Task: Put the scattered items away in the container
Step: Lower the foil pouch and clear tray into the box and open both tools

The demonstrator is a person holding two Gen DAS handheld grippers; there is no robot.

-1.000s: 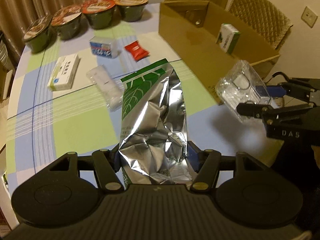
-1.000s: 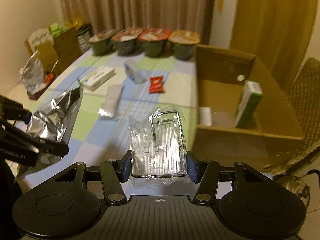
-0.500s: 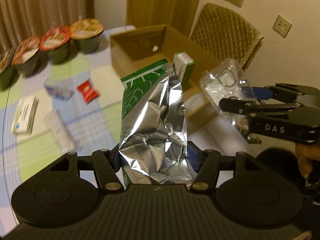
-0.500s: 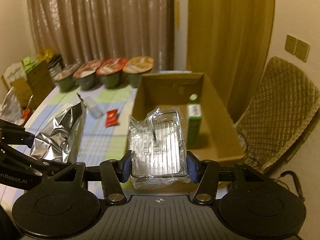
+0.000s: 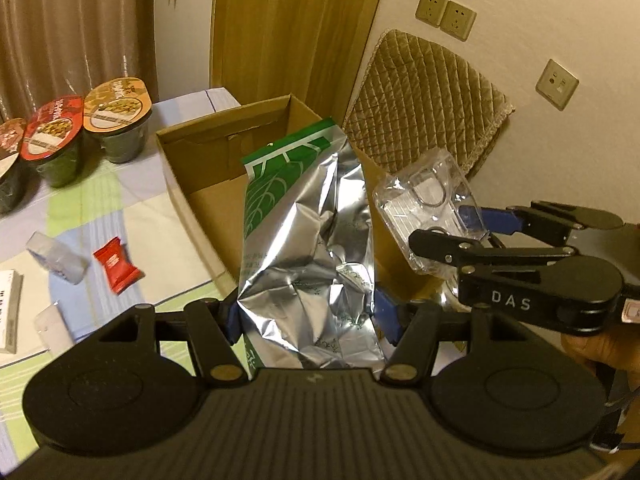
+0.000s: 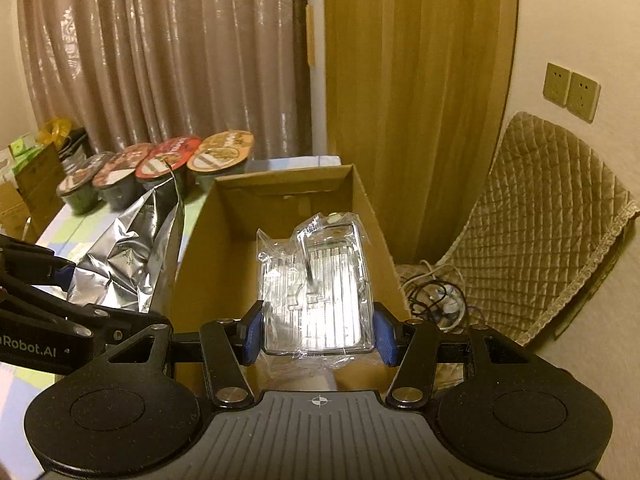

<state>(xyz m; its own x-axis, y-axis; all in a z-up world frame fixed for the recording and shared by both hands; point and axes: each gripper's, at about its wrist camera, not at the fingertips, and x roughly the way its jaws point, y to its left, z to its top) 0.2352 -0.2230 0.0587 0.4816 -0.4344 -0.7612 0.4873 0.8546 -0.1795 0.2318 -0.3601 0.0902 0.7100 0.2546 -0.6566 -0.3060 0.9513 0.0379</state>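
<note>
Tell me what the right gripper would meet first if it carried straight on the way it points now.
Probably the inside of the cardboard box. The right gripper, shut on a clear plastic package, points over the near edge into the open box, so the package would likely reach the box's floor or far wall first; depth is unclear.

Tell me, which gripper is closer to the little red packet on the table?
Left. The left gripper, shut on the silver bag, hangs just right of the red packet. The right gripper holds the clear pack beyond the bag, over the cardboard box.
</note>
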